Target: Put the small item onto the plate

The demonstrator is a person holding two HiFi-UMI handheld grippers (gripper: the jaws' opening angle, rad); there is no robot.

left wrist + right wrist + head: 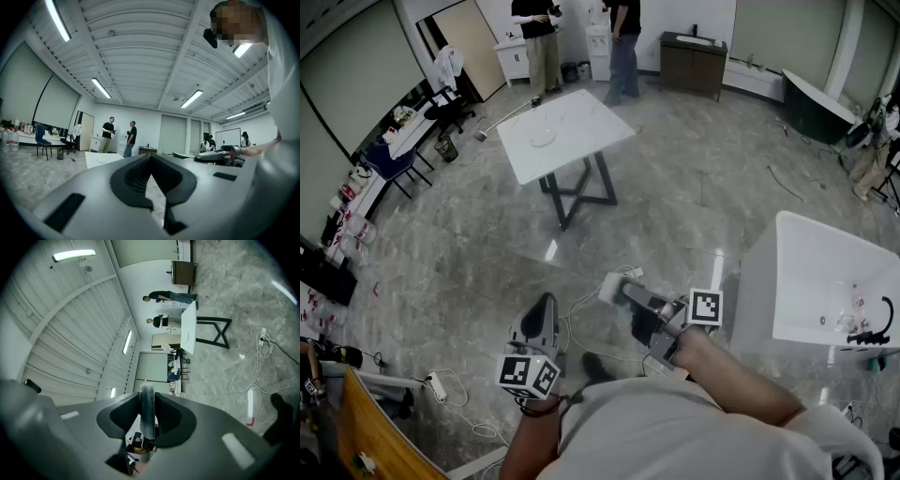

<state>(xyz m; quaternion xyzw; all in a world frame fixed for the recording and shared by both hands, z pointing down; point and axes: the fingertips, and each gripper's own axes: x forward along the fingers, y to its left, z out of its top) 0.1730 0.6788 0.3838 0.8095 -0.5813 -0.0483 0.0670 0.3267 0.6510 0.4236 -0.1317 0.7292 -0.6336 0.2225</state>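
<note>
A small white plate [544, 139] lies on the white table [581, 117] across the room, far from both grippers; it also shows in the left gripper view as the plate [103, 160]. My right gripper [615, 290] is held low over the floor, shut on a small pale grey item [146, 414] that stands upright between its pads. Its whitish end, the item [609, 287], pokes out at the jaw tips. My left gripper [543, 311] is beside it at the left, shut with nothing in it; the left gripper [150, 157] shows its tips touching.
Two people [539, 42] stand talking beyond the table, next to a dark cabinet [694, 62]. A white tub-like unit [825, 286] stands close at the right. White cables [581, 314] and a power strip [441, 384] lie on the marble floor. Chairs [403, 161] line the left wall.
</note>
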